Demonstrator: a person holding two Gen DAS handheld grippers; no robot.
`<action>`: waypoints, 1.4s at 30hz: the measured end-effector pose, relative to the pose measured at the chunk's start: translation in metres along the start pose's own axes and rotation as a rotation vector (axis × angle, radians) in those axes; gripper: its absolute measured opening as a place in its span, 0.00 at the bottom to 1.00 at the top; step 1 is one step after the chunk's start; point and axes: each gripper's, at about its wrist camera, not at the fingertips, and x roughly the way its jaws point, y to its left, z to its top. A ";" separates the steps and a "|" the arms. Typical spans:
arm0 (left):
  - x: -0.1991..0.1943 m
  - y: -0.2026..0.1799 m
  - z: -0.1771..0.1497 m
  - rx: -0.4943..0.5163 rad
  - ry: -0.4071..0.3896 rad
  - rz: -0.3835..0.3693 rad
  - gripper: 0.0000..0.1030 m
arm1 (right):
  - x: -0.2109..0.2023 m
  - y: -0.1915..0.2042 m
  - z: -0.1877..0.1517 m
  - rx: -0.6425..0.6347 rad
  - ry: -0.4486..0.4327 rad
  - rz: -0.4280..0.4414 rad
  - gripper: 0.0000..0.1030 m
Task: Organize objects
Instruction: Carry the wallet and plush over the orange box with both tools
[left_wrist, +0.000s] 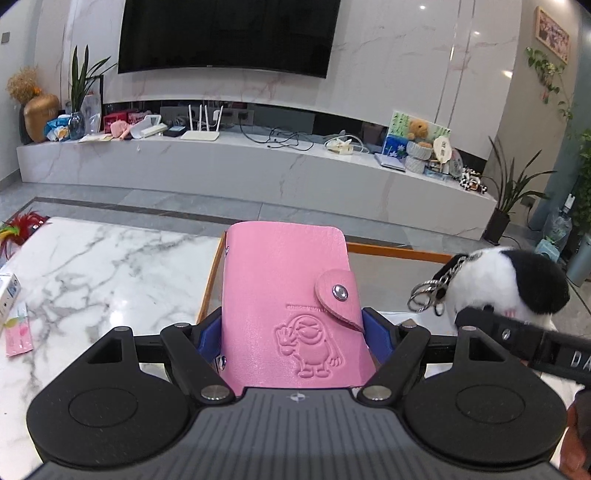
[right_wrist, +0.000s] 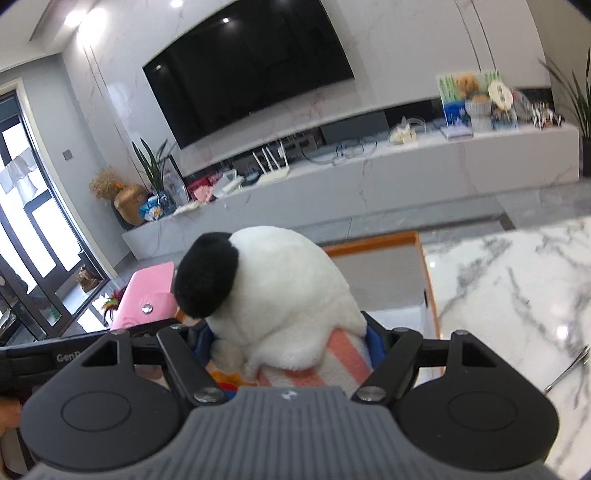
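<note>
- While I hold both grippers over the marble table (left_wrist: 110, 266), my left gripper (left_wrist: 293, 332) is clamped on one pink card wallet (left_wrist: 288, 295), its blue pads pressing both sides, jaws spread wide.
- One embossed cartoon figure shows on the wallet; the line of raised writing above it is too small to read.
- My right gripper (right_wrist: 290, 343) is closed on one black-and-white plush toy (right_wrist: 273, 291), jaws about half spread, gripping near its pink-striped part.
- One keychain ring cluster (left_wrist: 424, 295) hangs off the plush.
- "Gen" reads on the left gripper's arm in my right view; "DA" on the right gripper's arm.
- Both items hang above one orange-rimmed box (right_wrist: 424, 266), possibly a drawer.
</note>
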 end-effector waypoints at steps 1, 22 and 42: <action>0.004 0.000 -0.001 -0.002 0.004 0.006 0.87 | 0.006 -0.002 -0.003 0.006 0.009 -0.003 0.74; 0.030 -0.005 -0.015 -0.051 0.108 0.009 0.86 | 0.046 -0.004 -0.029 -0.036 0.109 -0.090 0.74; 0.047 -0.014 -0.020 0.032 0.207 0.032 0.87 | 0.066 0.016 -0.039 -0.209 0.220 -0.244 0.74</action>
